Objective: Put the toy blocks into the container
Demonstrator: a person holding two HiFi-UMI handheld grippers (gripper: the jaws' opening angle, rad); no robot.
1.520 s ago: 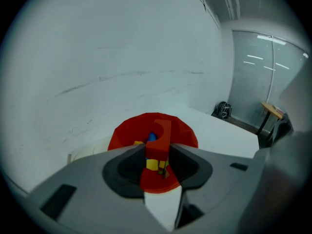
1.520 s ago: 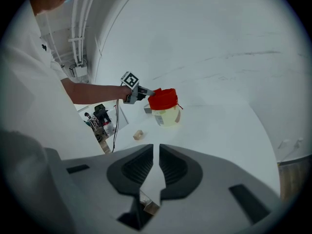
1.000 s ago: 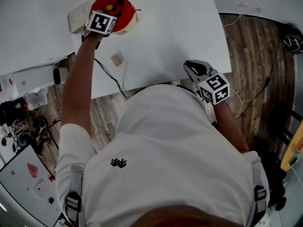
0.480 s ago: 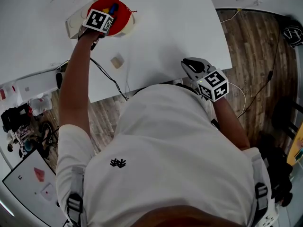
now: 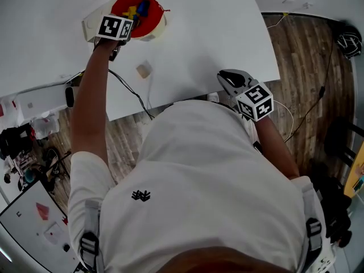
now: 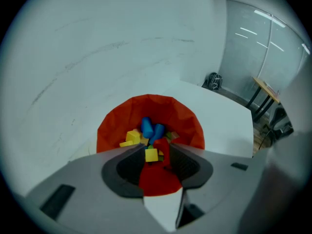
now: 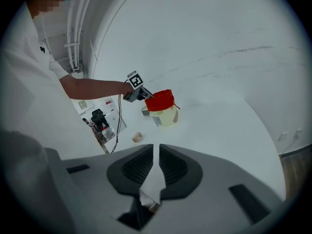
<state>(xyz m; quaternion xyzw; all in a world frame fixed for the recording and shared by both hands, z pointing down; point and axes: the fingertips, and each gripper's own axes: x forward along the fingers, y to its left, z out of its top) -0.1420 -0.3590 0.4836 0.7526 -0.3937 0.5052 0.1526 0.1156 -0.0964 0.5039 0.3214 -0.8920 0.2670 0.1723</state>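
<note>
A cream container with a red liner (image 5: 149,17) stands at the far left of the white table (image 5: 216,33). Several yellow and blue blocks (image 6: 146,130) lie inside it. My left gripper (image 5: 120,32) hangs over the container's near rim and points steeply down into it. Its jaws are open, and a yellow block (image 6: 151,155) shows loose in the gap, not pressed by the pads. A small tan block (image 5: 143,70) lies on the table nearer to me, also seen in the right gripper view (image 7: 137,137). My right gripper (image 5: 226,77) rests at the table's near edge, shut and empty.
A flat white box (image 5: 91,27) sits beside the container. A black cable (image 5: 128,90) runs off the table's near edge. Wooden floor (image 5: 307,56) lies to the right, and clutter (image 5: 23,147) stands on the floor at the left. The person's body hides the near table edge.
The left gripper has shifted slightly left off the container's middle, so more of the blocks inside show. The right gripper has stayed put.
</note>
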